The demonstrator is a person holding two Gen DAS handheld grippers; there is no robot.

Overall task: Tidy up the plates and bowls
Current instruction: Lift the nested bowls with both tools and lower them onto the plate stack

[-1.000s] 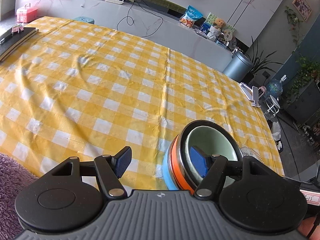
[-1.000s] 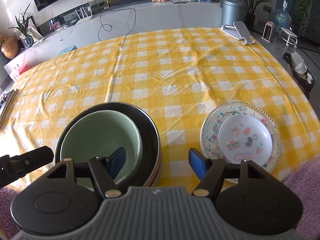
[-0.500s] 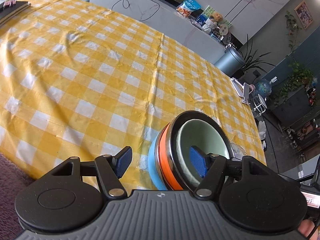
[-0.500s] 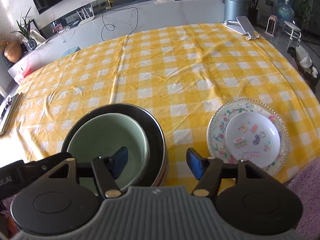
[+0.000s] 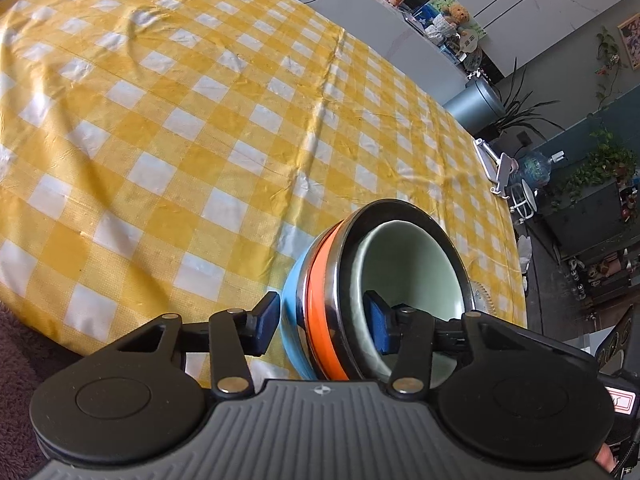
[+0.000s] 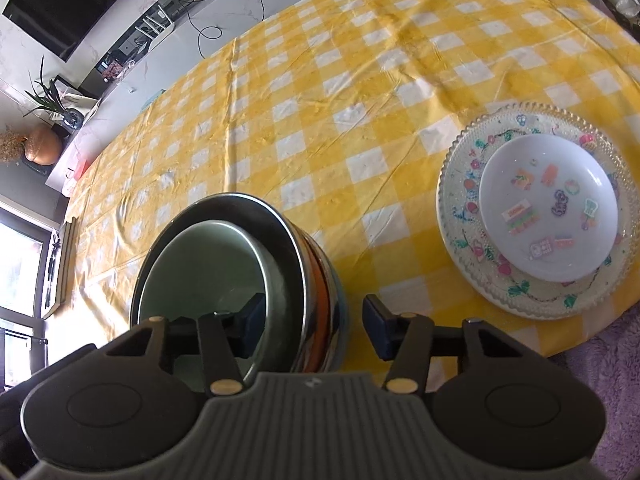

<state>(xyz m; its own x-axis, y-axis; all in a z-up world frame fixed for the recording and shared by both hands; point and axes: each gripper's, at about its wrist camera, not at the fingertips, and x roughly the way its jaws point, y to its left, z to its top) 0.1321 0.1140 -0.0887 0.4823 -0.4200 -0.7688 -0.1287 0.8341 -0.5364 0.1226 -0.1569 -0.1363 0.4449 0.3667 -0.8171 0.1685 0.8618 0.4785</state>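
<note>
A stack of nested bowls (image 5: 360,280) stands near the front edge of the table: blue at the bottom, then orange, a steel one and a pale green bowl (image 5: 408,264) on top. My left gripper (image 5: 324,322) straddles its left wall, one pad outside, one inside, jaws open and not pressing. My right gripper (image 6: 314,322) straddles the stack's (image 6: 248,256) right wall the same way, open. A small white plate with stickers (image 6: 550,206) lies on a larger clear patterned plate (image 6: 460,216) to the right.
The table has a yellow and white checked cloth (image 5: 200,120). A phone stand (image 5: 496,164) sits at its far right edge. A purple fuzzy rug (image 6: 600,352) lies below the front edge. A marble counter with clutter (image 5: 420,12) runs behind.
Both grippers have moved forward and tilted, closing in on the bowl stack from either side. The jaws of both stay open. The stack and plates have not moved.
</note>
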